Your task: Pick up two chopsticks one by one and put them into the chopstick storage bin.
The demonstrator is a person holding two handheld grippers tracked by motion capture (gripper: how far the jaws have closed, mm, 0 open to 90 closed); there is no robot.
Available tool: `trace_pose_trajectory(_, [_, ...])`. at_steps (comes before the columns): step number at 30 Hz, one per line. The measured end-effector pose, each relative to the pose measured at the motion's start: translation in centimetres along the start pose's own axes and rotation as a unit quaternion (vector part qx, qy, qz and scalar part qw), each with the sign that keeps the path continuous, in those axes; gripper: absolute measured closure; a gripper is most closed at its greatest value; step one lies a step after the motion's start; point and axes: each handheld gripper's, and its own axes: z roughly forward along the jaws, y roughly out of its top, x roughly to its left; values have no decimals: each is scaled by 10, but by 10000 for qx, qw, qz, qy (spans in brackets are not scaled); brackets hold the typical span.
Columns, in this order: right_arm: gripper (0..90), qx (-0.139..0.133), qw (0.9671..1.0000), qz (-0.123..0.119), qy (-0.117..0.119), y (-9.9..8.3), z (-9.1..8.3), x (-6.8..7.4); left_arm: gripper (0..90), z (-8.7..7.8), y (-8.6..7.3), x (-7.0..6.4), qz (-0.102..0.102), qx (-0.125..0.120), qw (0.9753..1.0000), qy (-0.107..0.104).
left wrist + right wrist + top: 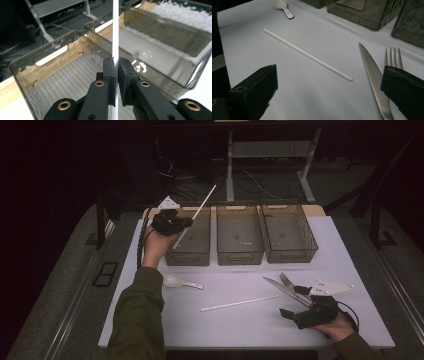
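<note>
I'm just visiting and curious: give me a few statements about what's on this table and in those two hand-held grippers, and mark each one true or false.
1. The left gripper is shut on a white stick above the leftmost bin. True.
2. The right gripper is clamped on the fork. False: its jaws stand wide open, with the fork and knife lying on the table beside one jaw.
3. Three dark see-through bins stand in a row. True.
4. The white spoon lies inside the middle bin. False: it lies on the table, in front of the bins.
5. A second white stick lies loose on the table. True.
</note>
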Motion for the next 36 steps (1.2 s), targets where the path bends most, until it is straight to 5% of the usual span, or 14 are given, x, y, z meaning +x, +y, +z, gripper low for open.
trace_pose_trajectory(19, [11,-1,10000,-1,10,0,0,0,840,15,-32,10,-314,715,9964,321])
trace_pose_trajectory(36, [11,-3,10000,-14,17,0,0,0,838,25,-42,10,-484,947,9933,449])
